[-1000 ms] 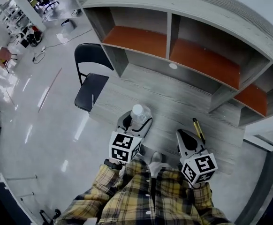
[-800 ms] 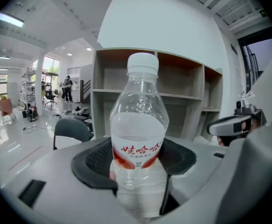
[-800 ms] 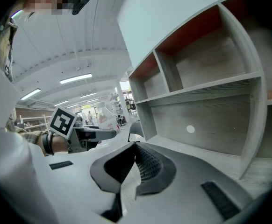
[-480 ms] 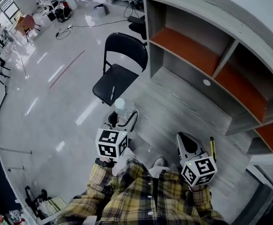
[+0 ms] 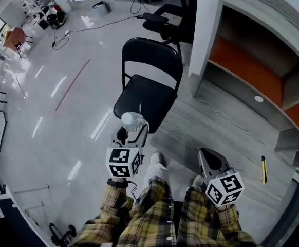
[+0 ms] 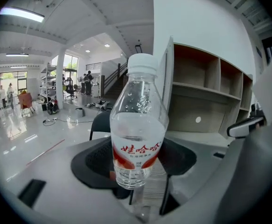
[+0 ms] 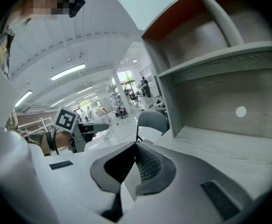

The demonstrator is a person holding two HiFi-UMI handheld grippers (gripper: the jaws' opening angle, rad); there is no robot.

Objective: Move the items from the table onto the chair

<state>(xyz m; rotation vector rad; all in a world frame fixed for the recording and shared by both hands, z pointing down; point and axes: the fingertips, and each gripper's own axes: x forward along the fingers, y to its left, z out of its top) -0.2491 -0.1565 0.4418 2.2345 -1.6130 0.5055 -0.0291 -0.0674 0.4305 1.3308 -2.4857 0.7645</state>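
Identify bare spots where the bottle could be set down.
The chair seat, between its backrest and the left tool holding the bottle, looks bare. The table is bare too, except the yellow item at its right; nowhere is crowded.

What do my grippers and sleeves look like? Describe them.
Both the left gripper and right gripper are pale grey shells with dark ribbed fingers, each carrying a white cube of black square markers. The sleeves are yellow plaid.

The bottle is clear glossy plastic, the floor polished and reflective, the table matt grey wood grain, the chair matt black, the shirt checked cloth
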